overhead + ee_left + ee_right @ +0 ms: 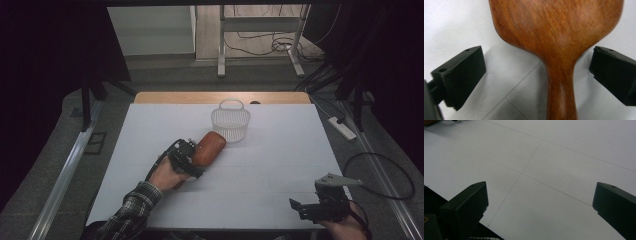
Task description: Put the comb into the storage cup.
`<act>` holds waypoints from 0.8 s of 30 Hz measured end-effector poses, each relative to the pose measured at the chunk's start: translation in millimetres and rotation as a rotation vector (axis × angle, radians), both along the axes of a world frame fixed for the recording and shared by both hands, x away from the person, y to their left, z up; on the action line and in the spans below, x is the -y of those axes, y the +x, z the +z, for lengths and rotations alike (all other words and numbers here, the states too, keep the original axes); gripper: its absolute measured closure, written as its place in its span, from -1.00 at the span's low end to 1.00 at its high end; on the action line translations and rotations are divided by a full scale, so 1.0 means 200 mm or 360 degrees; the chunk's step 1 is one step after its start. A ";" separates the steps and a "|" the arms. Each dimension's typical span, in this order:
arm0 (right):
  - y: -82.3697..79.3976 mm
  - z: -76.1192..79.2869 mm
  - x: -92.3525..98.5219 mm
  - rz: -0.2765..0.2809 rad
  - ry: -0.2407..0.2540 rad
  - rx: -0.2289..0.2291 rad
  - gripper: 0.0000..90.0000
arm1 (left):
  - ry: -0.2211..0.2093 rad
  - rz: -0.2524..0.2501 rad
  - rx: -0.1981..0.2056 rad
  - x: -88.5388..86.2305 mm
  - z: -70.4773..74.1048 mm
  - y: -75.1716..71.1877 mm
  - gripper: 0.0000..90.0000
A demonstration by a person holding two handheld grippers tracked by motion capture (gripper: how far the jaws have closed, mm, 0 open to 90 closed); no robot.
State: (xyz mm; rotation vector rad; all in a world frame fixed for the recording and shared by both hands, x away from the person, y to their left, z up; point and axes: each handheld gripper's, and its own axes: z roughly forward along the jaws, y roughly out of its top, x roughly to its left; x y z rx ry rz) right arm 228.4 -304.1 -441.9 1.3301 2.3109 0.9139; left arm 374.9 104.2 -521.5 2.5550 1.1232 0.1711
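I can read no words on anything. The brown wooden paddle (559,42) lies mid-table, its handle between the left gripper's (536,75) wide-apart jaws, touching neither. Its broad end is just beside the white basket (230,122). The right gripper (541,205) gapes wide near the table's (280,165) near right corner.

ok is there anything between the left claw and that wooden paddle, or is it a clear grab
Nothing visible blocks it. In the left gripper view the left claw is open, its jaws standing either side of the wooden paddle near its neck, apart from the wood, with bare white table in the gaps. The white basket sits beyond the paddle's far end.
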 end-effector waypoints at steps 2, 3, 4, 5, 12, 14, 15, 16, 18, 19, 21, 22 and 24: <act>0.00 0.00 0.00 0.0001 0.0000 0.0001 -0.99 | -0.0012 -0.0016 -0.0007 0.00 0.00 0.00 -0.91; 0.00 0.00 0.00 0.0001 0.0000 0.0000 -0.99 | -0.0015 -0.0028 -0.0008 0.00 0.01 0.00 -0.87; 0.00 0.00 0.00 0.0001 0.0000 0.0001 -0.99 | -0.0023 -0.0041 -0.0011 0.00 0.01 -0.01 -0.82; 0.00 0.00 0.00 0.0001 -0.0001 0.0001 -0.99 | -0.0028 -0.0047 -0.0011 0.00 0.01 -0.01 -0.76; 0.00 0.00 0.00 0.0003 -0.0003 0.0003 -0.99 | -0.0039 -0.0057 -0.0004 0.02 0.04 -0.02 -0.33; 0.00 0.00 0.00 0.0003 -0.0004 0.0003 -0.99 | -0.0039 -0.0039 -0.0005 0.01 0.04 -0.03 -0.22; 0.00 0.00 0.00 0.0003 -0.0003 0.0004 -0.99 | -0.0041 -0.0032 -0.0006 0.01 0.04 -0.03 -0.15; 0.00 0.00 0.00 0.0003 -0.0003 0.0004 -0.99 | -0.0041 -0.0032 -0.0006 0.01 0.04 -0.03 -0.09; 0.00 0.00 0.00 0.0003 -0.0003 0.0005 -0.99 | -0.0044 -0.0023 -0.0013 0.01 0.05 -0.03 0.01; 0.00 0.00 0.00 0.0004 -0.0003 0.0005 -0.99 | -0.0044 -0.0023 -0.0013 0.01 0.05 -0.03 0.05; 0.00 0.00 0.00 0.0004 -0.0004 0.0004 -0.99 | -0.0044 -0.0025 -0.0016 0.01 0.05 -0.04 0.11; 0.00 0.00 0.00 0.0004 -0.0004 0.0005 -0.99 | -0.0045 -0.0029 -0.0017 0.01 0.06 -0.04 0.27; 0.00 0.00 0.00 0.0004 -0.0004 0.0006 -0.99 | -0.0047 -0.0032 -0.0014 0.00 0.06 -0.04 0.43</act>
